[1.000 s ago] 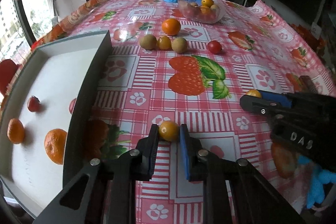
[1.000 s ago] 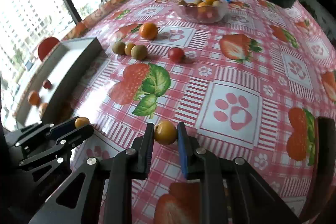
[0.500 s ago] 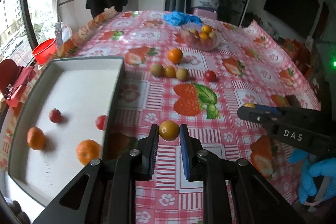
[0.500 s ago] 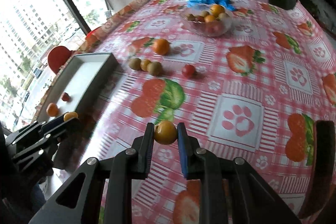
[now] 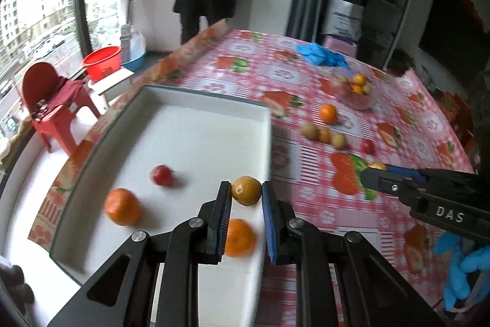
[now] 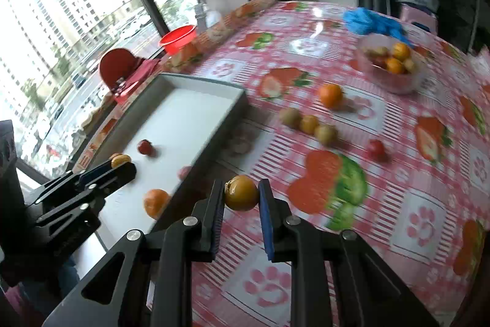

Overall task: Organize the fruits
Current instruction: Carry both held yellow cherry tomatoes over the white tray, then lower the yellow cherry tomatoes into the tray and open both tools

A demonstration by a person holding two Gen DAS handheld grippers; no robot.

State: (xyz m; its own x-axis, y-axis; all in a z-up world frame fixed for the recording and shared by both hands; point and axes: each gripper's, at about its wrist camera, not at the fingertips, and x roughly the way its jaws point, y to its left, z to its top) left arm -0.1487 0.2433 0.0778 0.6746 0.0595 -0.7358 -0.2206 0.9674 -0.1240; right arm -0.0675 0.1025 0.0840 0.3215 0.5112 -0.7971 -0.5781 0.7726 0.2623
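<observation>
Left gripper (image 5: 246, 204) closed on a small yellow-orange fruit (image 5: 246, 191), pinched between both pads, held in the air above the white tray (image 5: 199, 124), just inside its right wall, lower centre of the left view. Straight below the gripper an orange (image 5: 240, 237) lies on the tray floor, so a drop here looks likely to land on or beside it; bare tray floor lies up and left of it

Right gripper (image 6: 240, 204) also closed on a second yellow-orange fruit (image 6: 241, 192), round, no long axis to speak of. It hangs over the desk (image 6: 398, 204), just right of the tray's near wall (image 6: 214, 137), lower centre of the right view. Tray lies to the left of this gripper, so it needs to cross the wall leftward before letting go

Left gripper is the nearer one to the drop spot, already over the tray; judging from this, release is the step in hand

In tray: two oranges, second one (image 5: 122, 206) at lower left, a small red fruit (image 5: 161, 175) mid-floor. More loose fruit on the desk at upper right: an orange (image 6: 330, 95), a row of three small ones (image 6: 309, 124), a red one (image 6: 376, 147), and a clear bowl (image 6: 395, 66) of fruit
</observation>
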